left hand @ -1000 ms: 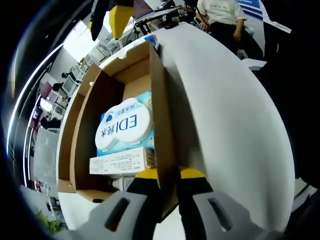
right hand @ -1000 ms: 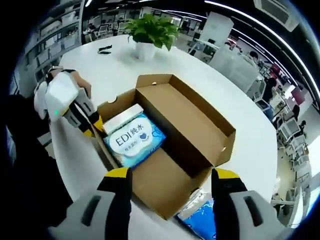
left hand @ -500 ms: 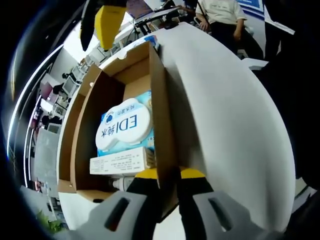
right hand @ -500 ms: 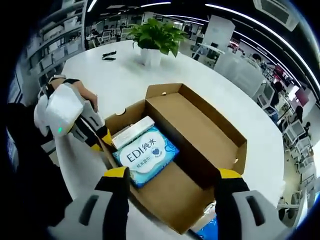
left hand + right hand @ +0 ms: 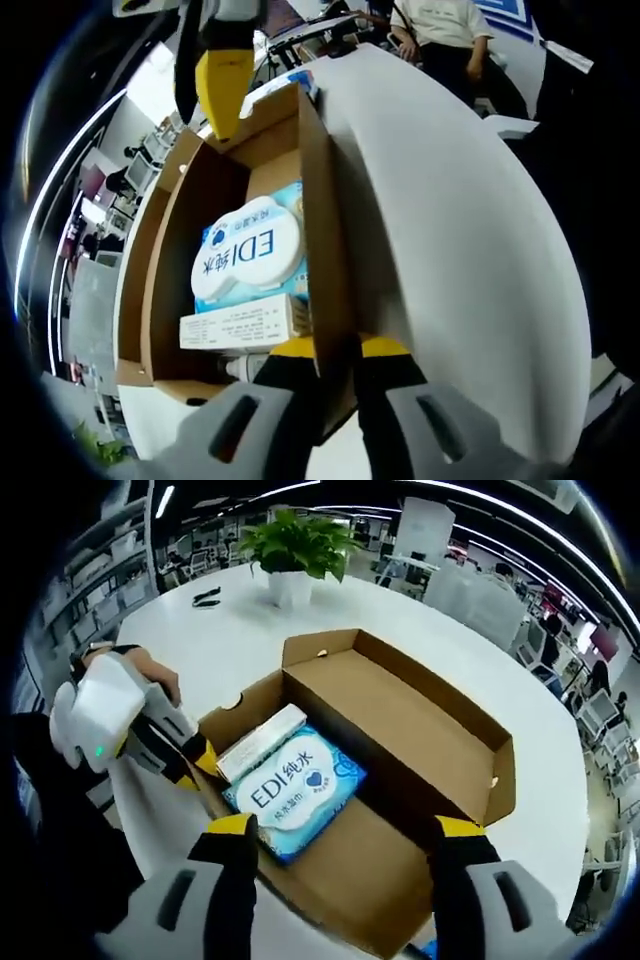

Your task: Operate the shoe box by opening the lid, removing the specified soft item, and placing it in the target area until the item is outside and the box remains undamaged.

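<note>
The brown cardboard shoe box point(image 5: 440, 730) lies open on the white table, its lid folded back. Inside it lie a soft blue-and-white wipes pack point(image 5: 295, 790) point(image 5: 250, 255) and a long white carton point(image 5: 262, 742) point(image 5: 240, 322) beside it. My left gripper point(image 5: 340, 350) is shut on the box's near side wall point(image 5: 325, 250); the right gripper view shows it at the box's left corner point(image 5: 190, 760), held by a hand. My right gripper point(image 5: 347, 830) hovers open above the box, over the pack. One of its yellow fingers point(image 5: 222, 85) hangs over the box's far end.
A potted plant point(image 5: 290, 550) and a small black object point(image 5: 208, 597) stand on the round white table point(image 5: 240, 640) beyond the box. A person point(image 5: 440, 30) sits at the table's far side. Office desks surround the table.
My right gripper has come closer over the box, and its finger has dropped toward the box's far end in the left gripper view. My left gripper has kept its hold on the wall.
</note>
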Demonstrator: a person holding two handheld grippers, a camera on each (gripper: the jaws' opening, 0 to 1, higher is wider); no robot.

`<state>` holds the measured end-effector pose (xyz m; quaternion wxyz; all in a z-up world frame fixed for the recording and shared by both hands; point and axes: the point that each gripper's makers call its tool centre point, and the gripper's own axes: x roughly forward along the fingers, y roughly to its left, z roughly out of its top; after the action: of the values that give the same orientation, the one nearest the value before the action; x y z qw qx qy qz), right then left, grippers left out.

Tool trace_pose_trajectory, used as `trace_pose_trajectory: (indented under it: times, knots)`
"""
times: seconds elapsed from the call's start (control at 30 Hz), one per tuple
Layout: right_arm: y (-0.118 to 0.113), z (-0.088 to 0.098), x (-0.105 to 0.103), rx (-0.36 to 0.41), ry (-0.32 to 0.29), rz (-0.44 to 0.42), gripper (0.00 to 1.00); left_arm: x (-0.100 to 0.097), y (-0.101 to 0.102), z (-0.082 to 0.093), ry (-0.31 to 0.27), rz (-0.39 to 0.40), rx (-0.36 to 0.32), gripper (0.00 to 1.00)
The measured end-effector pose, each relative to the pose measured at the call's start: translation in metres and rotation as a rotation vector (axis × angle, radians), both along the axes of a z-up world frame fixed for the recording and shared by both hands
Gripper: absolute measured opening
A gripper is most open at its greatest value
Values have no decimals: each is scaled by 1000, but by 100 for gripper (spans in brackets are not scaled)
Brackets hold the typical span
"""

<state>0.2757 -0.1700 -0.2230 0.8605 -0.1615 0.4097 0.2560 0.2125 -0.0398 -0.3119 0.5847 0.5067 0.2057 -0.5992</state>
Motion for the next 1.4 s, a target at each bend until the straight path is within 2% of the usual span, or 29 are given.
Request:
trace_pose_trajectory:
  times: [0.07,0.27,0.4,0.57,0.77,0.8,0.9,1.0,1.1,1.3,1.4]
  knots:
    - [4,-5,-2,5,29,-18,72,-1,1,0,1,0,-1,11]
    - [7,-1,-5,17,17,-35,74,-4,2,-1,0,0,0,11]
    - [9,-9,-9,24,45,-86,74,-5,3,-1,-1,-2,2,11]
    - [24,-31,-9,110,119,-141,75,-6,3,-1,0,-1,3,11]
    - [27,-40,-4,142,149,-180,74,-5,4,-1,1,-4,3,11]
    - [31,-43,-12,163,166,-196,74,-5,4,-1,1,-4,3,11]
    - [39,-49,-9,207,187,-238,74,-4,4,-1,2,-6,3,11]
    - [48,-59,-11,188,222,-218,74,-4,4,-1,4,-15,2,11]
    - [48,-64,-10,182,226,-228,74,-3,4,-2,1,-12,5,11]
    - [54,-82,1,183,272,-247,75,-1,4,-2,-7,-11,10,11]
    - [61,-81,1,209,287,-266,70,0,4,-3,-15,-5,15,12]
